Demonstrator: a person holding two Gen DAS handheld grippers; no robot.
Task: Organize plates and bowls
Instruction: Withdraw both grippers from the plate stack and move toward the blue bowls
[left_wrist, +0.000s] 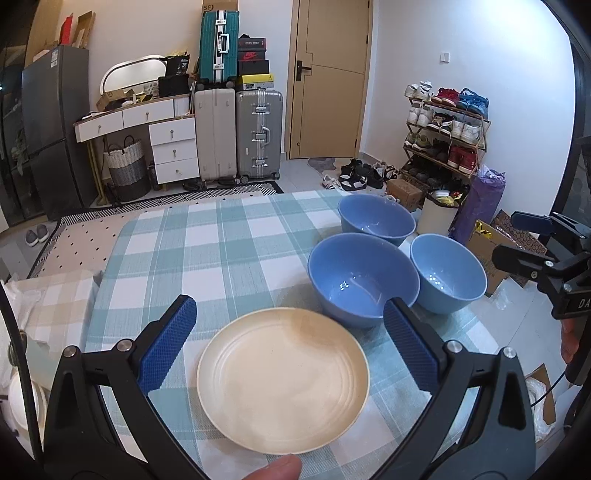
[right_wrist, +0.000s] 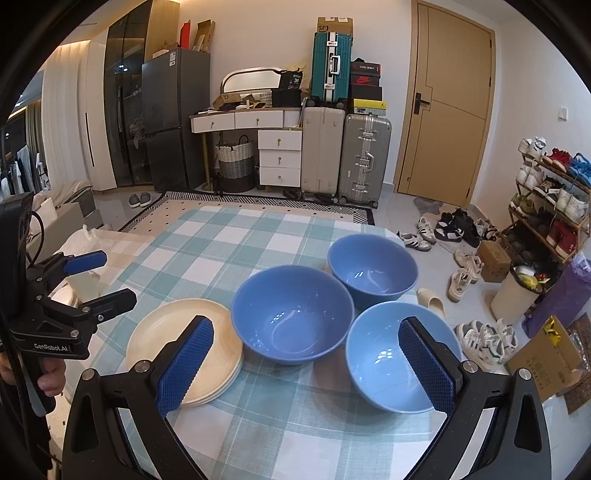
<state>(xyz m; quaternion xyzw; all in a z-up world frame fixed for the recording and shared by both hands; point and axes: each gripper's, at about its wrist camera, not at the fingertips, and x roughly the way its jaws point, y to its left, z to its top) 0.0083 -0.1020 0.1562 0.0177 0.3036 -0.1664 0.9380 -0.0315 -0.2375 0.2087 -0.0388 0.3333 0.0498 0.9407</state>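
Both grippers wide open and empty above plates and bowls on the checked cloth.

Left wrist view: our left gripper (left_wrist: 290, 334) hangs jaws spread, holding nothing, over the ribbed cream plates (left_wrist: 282, 380); its arms cut off the cloth's (left_wrist: 207, 251) near edge, and open cloth lies left and beyond. Three glossy blue bowls (left_wrist: 364, 278) cluster at the right edge. Right wrist view: our right gripper (right_wrist: 306, 358) gapes empty; its pads (right_wrist: 186, 363) hide part of the plate stack and the nearest bowl (right_wrist: 380, 363), which sits near the cloth's right edge.
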